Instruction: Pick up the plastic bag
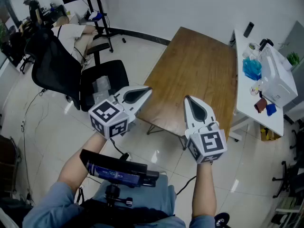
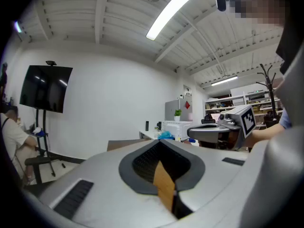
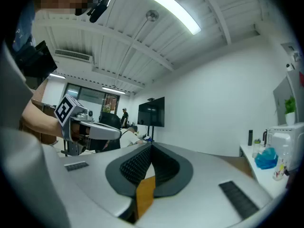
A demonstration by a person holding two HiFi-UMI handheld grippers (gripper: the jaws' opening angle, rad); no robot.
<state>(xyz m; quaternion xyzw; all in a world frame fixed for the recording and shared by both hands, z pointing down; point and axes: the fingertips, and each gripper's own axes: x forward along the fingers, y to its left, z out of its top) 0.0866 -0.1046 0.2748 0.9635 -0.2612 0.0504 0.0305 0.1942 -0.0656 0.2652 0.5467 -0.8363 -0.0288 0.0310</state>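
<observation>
Both grippers are held in the air in front of the person, over the tiled floor at the near edge of a brown wooden table [image 1: 197, 75]. My left gripper [image 1: 148, 90] has its jaws pressed together with nothing between them; its own view shows the tips meeting [image 2: 160, 142]. My right gripper [image 1: 187, 99] is shut and empty too, tips meeting [image 3: 151, 146]. A crumpled blue plastic bag [image 1: 251, 69] lies on the white side table [image 1: 247, 103], far right of both grippers. A clear plastic item [image 1: 101, 85] lies on the black chair seat beside the left gripper.
A black office chair [image 1: 71, 75] stands left of the table. The white side table carries a white appliance [image 1: 280, 80], bottles and small items. A TV on a stand [image 1: 97, 4] is at the back. The brown table top is bare.
</observation>
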